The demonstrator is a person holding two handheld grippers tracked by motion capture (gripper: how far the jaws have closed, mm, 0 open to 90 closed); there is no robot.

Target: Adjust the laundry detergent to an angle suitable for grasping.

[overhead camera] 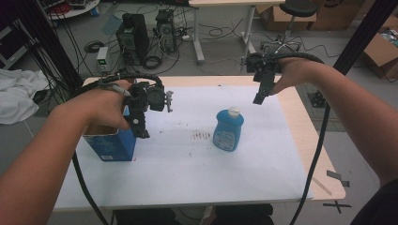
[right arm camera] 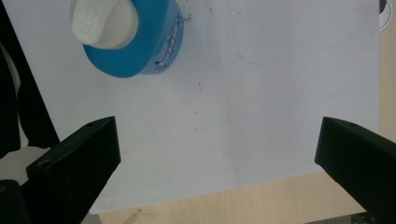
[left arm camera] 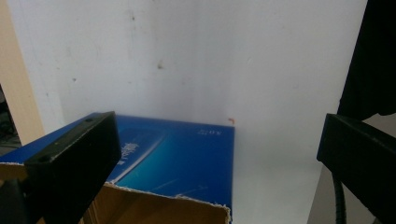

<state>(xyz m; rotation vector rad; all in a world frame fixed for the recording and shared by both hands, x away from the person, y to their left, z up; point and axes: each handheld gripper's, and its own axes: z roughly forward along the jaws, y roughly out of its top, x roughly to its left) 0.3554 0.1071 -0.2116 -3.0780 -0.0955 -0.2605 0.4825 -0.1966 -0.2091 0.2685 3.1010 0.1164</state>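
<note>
While both hands are holding their grippers above the worktop (overhead camera: 300,136), a white sheet (overhead camera: 187,164) is covering most of its surface, and the bottle (overhead camera: 228,130) is serving as the landmark. The bottle, blue with a white cap (overhead camera: 234,111), is standing upright on the sheet, a little to the right of the sheet's middle. A small patch of reddish marks (overhead camera: 201,136) is lying on the sheet just left of the bottle.

Well to the left of the bottle, a blue box (overhead camera: 112,143) is standing at the sheet's left edge, its torn top open and showing brown card inside. The left gripper (overhead camera: 139,123) is hovering over the box's right side, on the side facing the bottle; in the left gripper view its jaws are standing wide apart with nothing between them, the left jaw over the box's open top (left arm camera: 154,205).

Beyond the bottle and to its right, the right gripper (overhead camera: 259,96) is hanging in the air, clear of the bottle and pointing down at the sheet. In the right gripper view its jaws are also spread wide and gripping nothing, and the bottle is appearing at the upper left, seen from above, apart from both jaws.

Black cables (overhead camera: 319,150) are trailing from each gripper toward the near edge of the worktop.
</note>
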